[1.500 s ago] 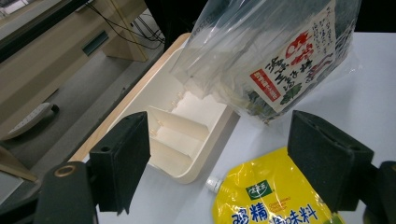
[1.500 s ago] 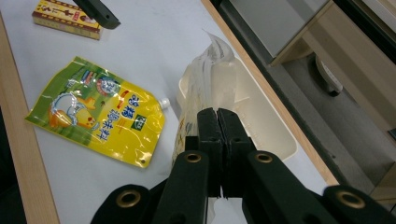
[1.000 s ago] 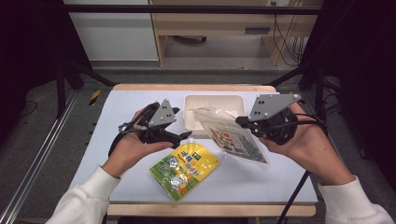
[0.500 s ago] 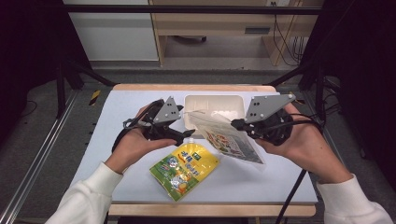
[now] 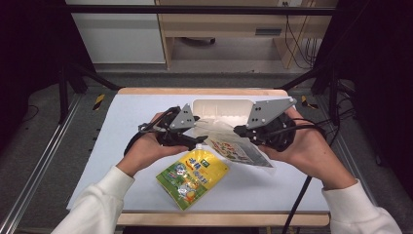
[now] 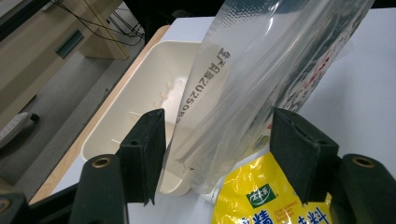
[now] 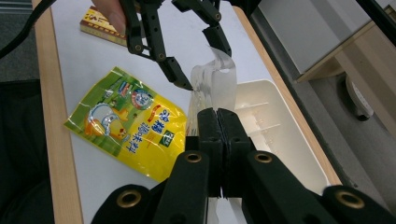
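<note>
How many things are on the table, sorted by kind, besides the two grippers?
Clear plastic bags: 1
Yellow-green pouches: 1
White trays: 1
Small yellow boxes: 1
Total: 4
</note>
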### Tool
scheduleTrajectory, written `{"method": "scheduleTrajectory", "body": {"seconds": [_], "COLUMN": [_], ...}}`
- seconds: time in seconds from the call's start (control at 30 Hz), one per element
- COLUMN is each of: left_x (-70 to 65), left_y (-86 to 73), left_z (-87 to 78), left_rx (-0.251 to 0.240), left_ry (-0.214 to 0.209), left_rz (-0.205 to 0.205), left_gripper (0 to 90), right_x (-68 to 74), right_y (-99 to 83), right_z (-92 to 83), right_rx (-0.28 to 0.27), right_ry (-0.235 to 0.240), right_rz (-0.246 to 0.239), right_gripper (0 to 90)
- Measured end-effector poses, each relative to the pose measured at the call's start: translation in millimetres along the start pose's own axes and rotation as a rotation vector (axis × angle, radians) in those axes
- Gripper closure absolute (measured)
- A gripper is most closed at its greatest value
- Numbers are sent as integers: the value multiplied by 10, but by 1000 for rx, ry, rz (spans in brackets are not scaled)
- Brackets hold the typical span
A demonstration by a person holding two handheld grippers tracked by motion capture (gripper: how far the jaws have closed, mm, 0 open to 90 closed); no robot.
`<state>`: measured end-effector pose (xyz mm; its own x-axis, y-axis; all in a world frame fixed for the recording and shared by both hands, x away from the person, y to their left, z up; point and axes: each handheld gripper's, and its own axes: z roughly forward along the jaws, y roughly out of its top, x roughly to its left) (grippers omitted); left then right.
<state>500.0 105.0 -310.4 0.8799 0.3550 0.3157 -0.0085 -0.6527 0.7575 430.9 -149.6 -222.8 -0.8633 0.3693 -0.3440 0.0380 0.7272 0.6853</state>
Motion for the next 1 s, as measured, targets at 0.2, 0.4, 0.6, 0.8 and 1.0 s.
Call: {"method": "scheduleTrajectory", "body": {"seconds": [0.2,0.4,0.6,0.8,1.0], "left_x": [-40,-67,-168,-185,-195], "left_y": [-41,-55,3,34,39], "left_z": [81,91,91,79,53], "left_rx": [10,8,1,2,-5], "left_ry": [-25,-53,-68,-77,-84], "left_rz": [8,22,64,71,71], "left_gripper": [535,727,774,773,765], "right_x": [-19,-22,-17,63,76], "right_y": [-39,-29,38,164,169], "right_z": [1,-22,69,241,384], "right_rx": [0,19,84,171,263], "right_ry": [-8,-2,-9,-27,-29], "right_rz": [16,24,-28,-97,-120], "right_gripper": [895,865,696,670,726]}}
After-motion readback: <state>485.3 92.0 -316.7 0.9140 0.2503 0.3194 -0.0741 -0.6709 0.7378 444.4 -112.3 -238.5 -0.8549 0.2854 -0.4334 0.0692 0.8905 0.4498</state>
